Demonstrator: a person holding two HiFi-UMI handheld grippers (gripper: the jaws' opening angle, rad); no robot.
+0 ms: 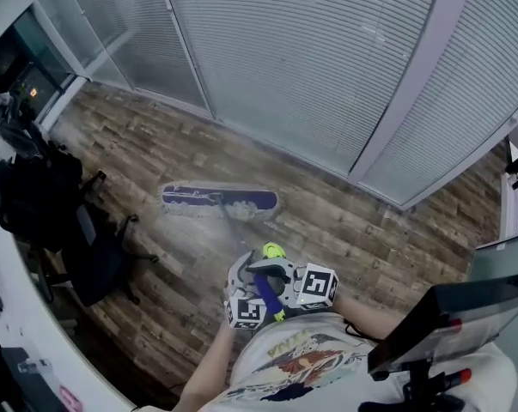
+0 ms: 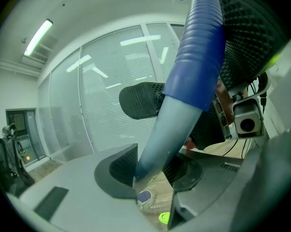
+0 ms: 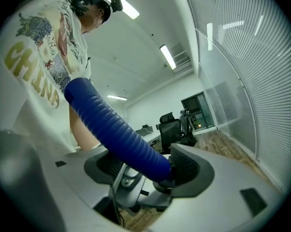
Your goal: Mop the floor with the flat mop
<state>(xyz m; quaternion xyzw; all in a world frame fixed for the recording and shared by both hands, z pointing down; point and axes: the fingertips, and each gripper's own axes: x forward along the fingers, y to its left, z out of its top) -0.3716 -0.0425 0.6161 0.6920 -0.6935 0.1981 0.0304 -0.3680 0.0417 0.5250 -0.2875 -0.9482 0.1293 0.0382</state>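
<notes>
The flat mop's blue head (image 1: 220, 200) lies flat on the wood floor in front of me. Its handle (image 1: 268, 295) rises toward my chest, with a yellow-green collar (image 1: 273, 250) just below the grippers. My left gripper (image 1: 259, 275) is shut on the handle where the blue ribbed grip (image 2: 197, 52) meets the pale shaft (image 2: 159, 139); the mop head (image 2: 144, 196) shows small beneath its jaws. My right gripper (image 1: 276, 292) is shut on the blue ribbed grip (image 3: 121, 129) a little higher up. In their own views the left gripper (image 2: 154, 170) and right gripper (image 3: 144, 167) both hold the handle.
A glass wall with blinds (image 1: 327, 75) runs across the far side of the floor. Black office chairs (image 1: 91, 260) and a black bag (image 1: 31, 196) stand along a desk at the left. A monitor (image 1: 452, 316) is at the lower right.
</notes>
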